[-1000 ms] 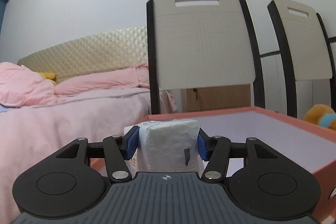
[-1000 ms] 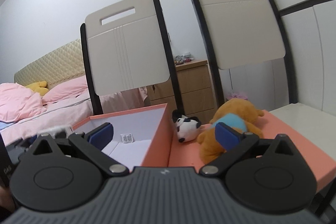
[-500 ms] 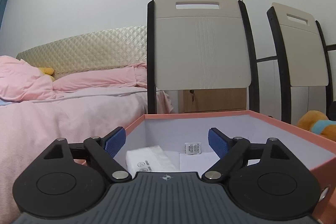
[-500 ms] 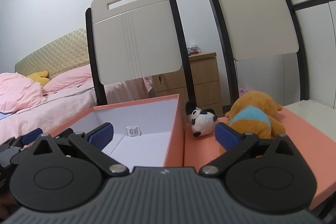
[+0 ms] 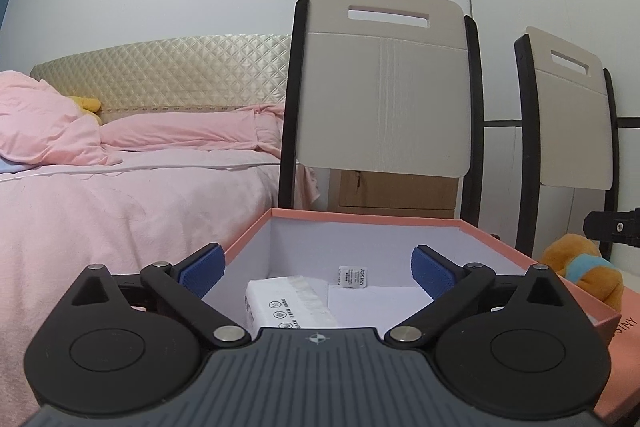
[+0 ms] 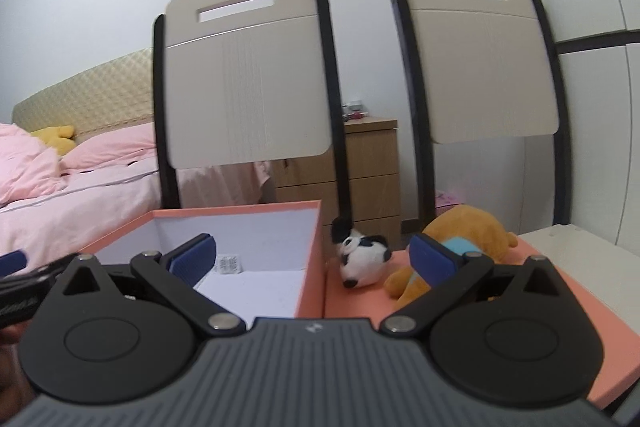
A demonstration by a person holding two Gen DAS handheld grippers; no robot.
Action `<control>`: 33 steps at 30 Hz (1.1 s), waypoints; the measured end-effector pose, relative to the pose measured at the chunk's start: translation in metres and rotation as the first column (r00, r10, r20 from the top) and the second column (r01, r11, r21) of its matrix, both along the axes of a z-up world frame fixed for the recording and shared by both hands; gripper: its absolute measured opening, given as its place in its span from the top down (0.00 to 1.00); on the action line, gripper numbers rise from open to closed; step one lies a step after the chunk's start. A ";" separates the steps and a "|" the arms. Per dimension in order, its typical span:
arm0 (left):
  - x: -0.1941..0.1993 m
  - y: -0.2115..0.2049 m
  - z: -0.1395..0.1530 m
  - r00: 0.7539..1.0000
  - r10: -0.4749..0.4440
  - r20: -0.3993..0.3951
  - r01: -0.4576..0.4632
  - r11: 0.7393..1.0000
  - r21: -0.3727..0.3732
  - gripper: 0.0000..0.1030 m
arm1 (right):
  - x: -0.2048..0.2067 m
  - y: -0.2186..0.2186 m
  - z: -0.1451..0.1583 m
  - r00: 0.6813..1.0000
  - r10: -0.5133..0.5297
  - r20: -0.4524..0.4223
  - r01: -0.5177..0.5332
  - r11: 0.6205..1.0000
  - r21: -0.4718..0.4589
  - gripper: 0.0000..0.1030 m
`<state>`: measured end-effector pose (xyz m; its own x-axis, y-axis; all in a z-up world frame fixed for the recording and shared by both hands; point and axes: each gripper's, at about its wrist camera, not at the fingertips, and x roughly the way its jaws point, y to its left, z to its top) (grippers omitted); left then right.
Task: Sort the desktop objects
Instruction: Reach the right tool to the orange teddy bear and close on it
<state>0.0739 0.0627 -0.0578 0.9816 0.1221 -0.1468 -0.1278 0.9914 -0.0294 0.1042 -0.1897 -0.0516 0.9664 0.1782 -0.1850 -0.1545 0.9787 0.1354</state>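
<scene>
A pale wall closes the room at the far side, and a bed (image 5: 120, 195) with pink covers fills the left. Two chairs stand behind the work area: the left chair (image 5: 384, 83) just behind the box, the right chair (image 6: 480, 55) further to the right, with a wooden drawer cabinet (image 6: 360, 171) between them.

An open pink box (image 5: 400, 221) with a white inside stands in the middle. To its right lies the flat pink lid (image 6: 460, 311), on the white bench (image 6: 592, 255).

The left gripper (image 5: 316, 267) hangs over the near edge of the box, its blue fingers (image 5: 200, 265) wide apart and holding nothing. The right gripper (image 6: 312, 257) is over the border between box and lid, its fingers also wide apart and empty.

On the lid lies an orange plush toy (image 6: 468, 227), and just left of it a small panda plush (image 6: 362, 257), close to the box wall.

Inside the box, a white tissue pack (image 5: 288, 303) lies on the floor at the near left. A small white sachet (image 5: 351, 275) leans against the far wall.
</scene>
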 end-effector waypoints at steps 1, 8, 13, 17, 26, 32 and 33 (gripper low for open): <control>0.000 0.000 0.000 1.000 0.003 -0.001 -0.003 1.000 0.002 0.02 | 0.001 -0.001 -0.002 1.000 -0.005 0.000 0.005 1.000 0.011 0.00; 0.000 -0.003 -0.003 1.000 0.013 -0.006 -0.013 1.000 0.018 0.01 | 0.006 0.003 -0.009 1.000 0.008 -0.014 -0.007 0.999 0.052 0.00; 0.000 -0.003 -0.004 1.000 0.020 -0.006 -0.020 1.000 0.015 0.01 | 0.006 0.006 -0.011 1.000 0.003 -0.019 -0.002 0.998 0.063 0.00; 0.001 -0.003 -0.005 1.000 0.028 -0.008 -0.028 0.999 0.019 0.00 | 0.004 0.009 -0.010 1.000 -0.007 -0.028 0.008 0.998 0.054 0.00; 0.001 -0.002 -0.005 0.997 0.070 -0.015 -0.070 0.998 -0.001 0.00 | 0.006 -0.002 0.011 1.000 0.007 -0.014 -0.006 0.999 0.042 0.00; 0.003 -0.003 -0.006 0.995 0.098 -0.031 -0.098 0.995 -0.004 0.00 | 0.058 -0.035 0.040 0.997 -0.076 -0.027 0.079 0.988 0.131 0.00; 0.003 -0.004 -0.007 0.994 0.103 -0.032 -0.103 0.995 0.000 0.00 | 0.070 -0.042 0.039 0.993 -0.107 -0.049 0.112 0.985 0.133 0.00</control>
